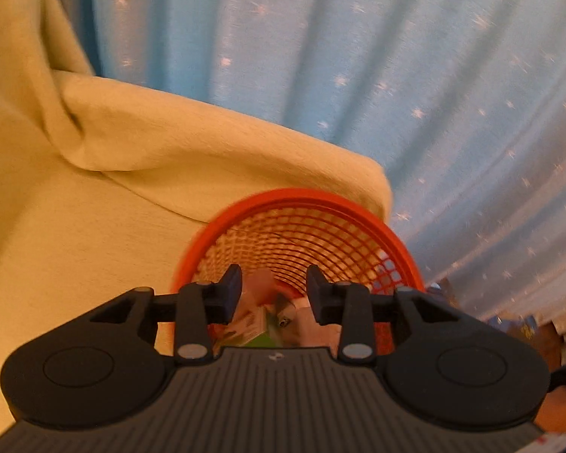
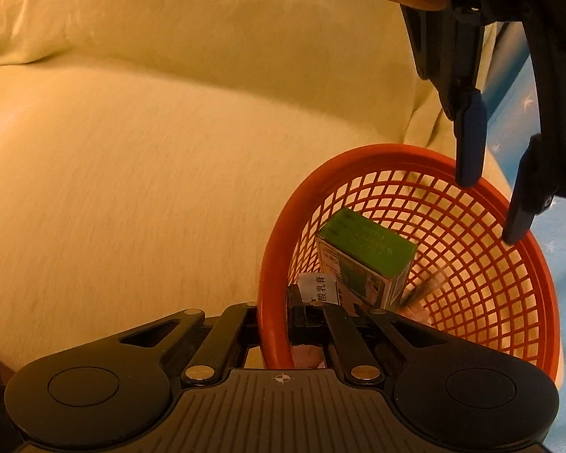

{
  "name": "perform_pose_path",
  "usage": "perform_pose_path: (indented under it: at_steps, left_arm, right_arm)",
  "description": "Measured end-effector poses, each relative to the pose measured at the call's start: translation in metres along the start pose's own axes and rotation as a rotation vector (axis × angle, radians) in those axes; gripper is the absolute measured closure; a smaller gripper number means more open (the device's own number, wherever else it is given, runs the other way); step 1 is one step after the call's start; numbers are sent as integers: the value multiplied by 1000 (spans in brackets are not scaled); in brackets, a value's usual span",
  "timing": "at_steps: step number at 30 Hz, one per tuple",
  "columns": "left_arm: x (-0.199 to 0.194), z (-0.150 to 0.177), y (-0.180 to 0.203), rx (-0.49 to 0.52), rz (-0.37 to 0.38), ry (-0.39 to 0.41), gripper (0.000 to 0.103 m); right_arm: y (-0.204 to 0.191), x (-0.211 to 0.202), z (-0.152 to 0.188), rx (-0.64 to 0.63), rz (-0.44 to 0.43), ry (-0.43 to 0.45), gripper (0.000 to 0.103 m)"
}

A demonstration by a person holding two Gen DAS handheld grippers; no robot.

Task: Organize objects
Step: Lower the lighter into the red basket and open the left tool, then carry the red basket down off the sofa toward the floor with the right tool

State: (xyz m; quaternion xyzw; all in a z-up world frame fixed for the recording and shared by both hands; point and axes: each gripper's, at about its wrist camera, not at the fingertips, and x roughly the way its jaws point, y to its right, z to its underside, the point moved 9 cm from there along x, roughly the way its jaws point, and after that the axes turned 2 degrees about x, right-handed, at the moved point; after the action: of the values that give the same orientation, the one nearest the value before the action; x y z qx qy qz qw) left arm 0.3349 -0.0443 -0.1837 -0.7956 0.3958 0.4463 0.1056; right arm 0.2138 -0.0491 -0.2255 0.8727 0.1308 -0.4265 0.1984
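While the orange basket [image 2: 471, 264] sits on the yellow cloth [image 2: 132, 188], a green box [image 2: 366, 256] leans inside it at about seven o'clock, beside a white packet [image 2: 317, 287]. Over the basket's two-o'clock rim the left gripper [image 2: 490, 211] hangs parted and empty. Fully closed, the right gripper [image 2: 302, 313] pinches the basket's near rim.

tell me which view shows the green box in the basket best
The right wrist view: the green box stands tilted inside the orange basket, its top and printed side sharp and unobstructed. In the left wrist view only a blurred green sliver shows low between the left tool's fingers.
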Motion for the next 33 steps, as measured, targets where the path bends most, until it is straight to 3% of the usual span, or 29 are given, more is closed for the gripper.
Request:
perform_pose_path:
  at_steps: [4, 14, 25, 33]
  left_arm:
    - [-10, 1, -27, -71, -64, -14, 71]
    - [-27, 41, -76, -176, -205, -118, 69]
    - [-27, 86, -81, -188, -257, -219, 67]
    - [-28, 106, -69, -176, -253, -259, 67]
  right_arm:
    - [13, 2, 0, 20, -32, -43, 103]
    - [35, 13, -9, 16, -110, -119, 103]
    - [42, 15, -7, -64, -170, -219, 103]
    - [34, 2, -2, -102, -206, -259, 103]
